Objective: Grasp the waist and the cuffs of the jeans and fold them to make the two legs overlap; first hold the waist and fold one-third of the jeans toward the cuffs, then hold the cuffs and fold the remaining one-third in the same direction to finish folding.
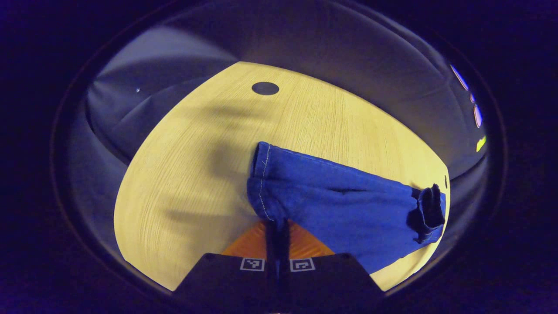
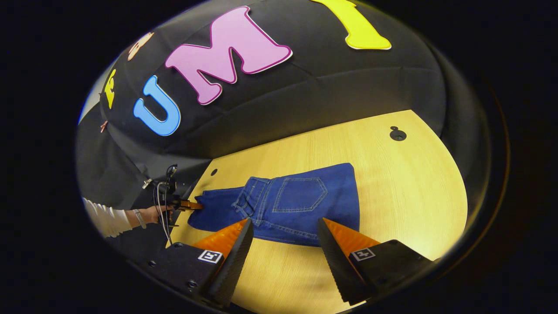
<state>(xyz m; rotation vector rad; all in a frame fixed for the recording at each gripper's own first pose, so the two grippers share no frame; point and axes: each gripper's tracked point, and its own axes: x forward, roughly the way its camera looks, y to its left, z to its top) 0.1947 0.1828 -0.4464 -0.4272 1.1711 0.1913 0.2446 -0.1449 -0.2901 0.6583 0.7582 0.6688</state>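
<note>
Pressed together on the jeans' cuffs (image 1: 260, 183), the left gripper (image 1: 277, 224) could slip; the right gripper (image 2: 285, 226), spread, hovers idle.

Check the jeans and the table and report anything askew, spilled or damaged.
Nothing looks spilled or damaged. The jeans lie partly folded on the table, waist section doubled over with a back pocket up. The left gripper is shut on the cuffs; the right gripper hovers open.

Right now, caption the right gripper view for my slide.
Open right claw hovers over waist-folded jeans on the table; left claw pinches the cuffs.
</note>
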